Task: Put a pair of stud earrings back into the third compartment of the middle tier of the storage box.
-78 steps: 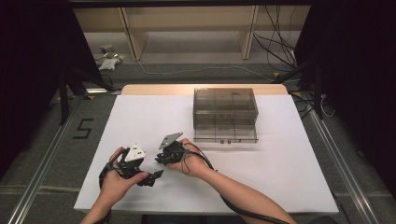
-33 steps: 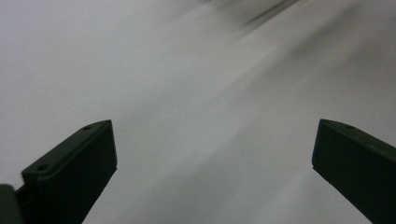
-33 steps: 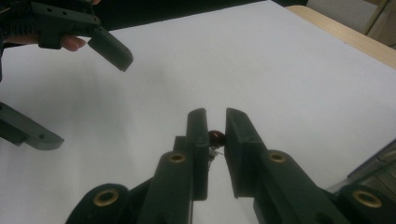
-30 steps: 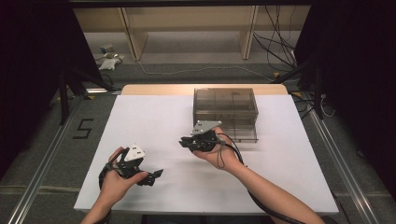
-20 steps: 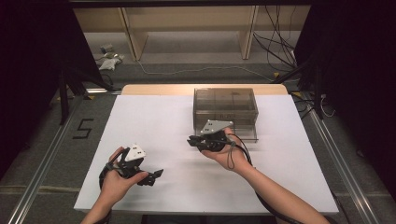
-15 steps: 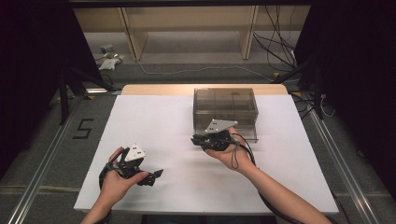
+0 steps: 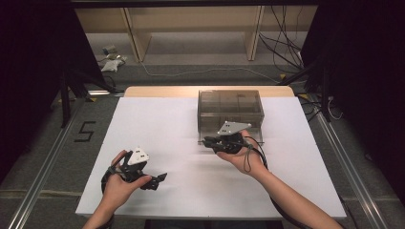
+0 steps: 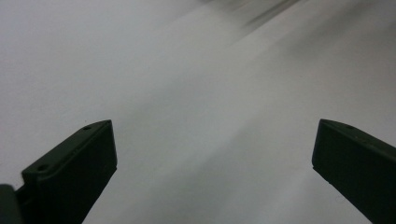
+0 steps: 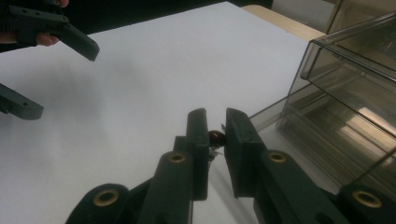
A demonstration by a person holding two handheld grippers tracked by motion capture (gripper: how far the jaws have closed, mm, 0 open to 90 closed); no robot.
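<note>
The small thing between the jaws of the right tongs point(image 9: 215, 122) is mostly hidden: in the right gripper view only a rounded, dark reddish-brown, glossy bit point(image 9: 216, 136) shows in the narrow gap, with a thin pale sliver just below it, and what it is cannot be told. The jaws stand close together with that small dark thing pinched between them. In the high view it is too small to make out; there the right tongs point(image 7: 207, 141) lie in the person's right hand point(image 7: 244, 156), just in front of the near side of the clear smoky box point(image 7: 230, 110), with a grey three-cornered plate on top.

The box stands right of the middle on the white sheet point(image 7: 167, 124) that covers the desk point(image 7: 157, 91). In the right gripper view the box point(image 9: 348, 88) is cut off at the right edge, and through its tinted walls only faint shelf-like levels can be read; whether anything lies inside is unclear.

The left tongs point(image 7: 155, 179) sit at the near left in the left hand point(image 7: 122, 183), low over the sheet. In the left gripper view the left tongs point(image 8: 212, 158) have their two black jaws wide apart with bare white sheet between them, and the far part of that view is blurred.
</note>
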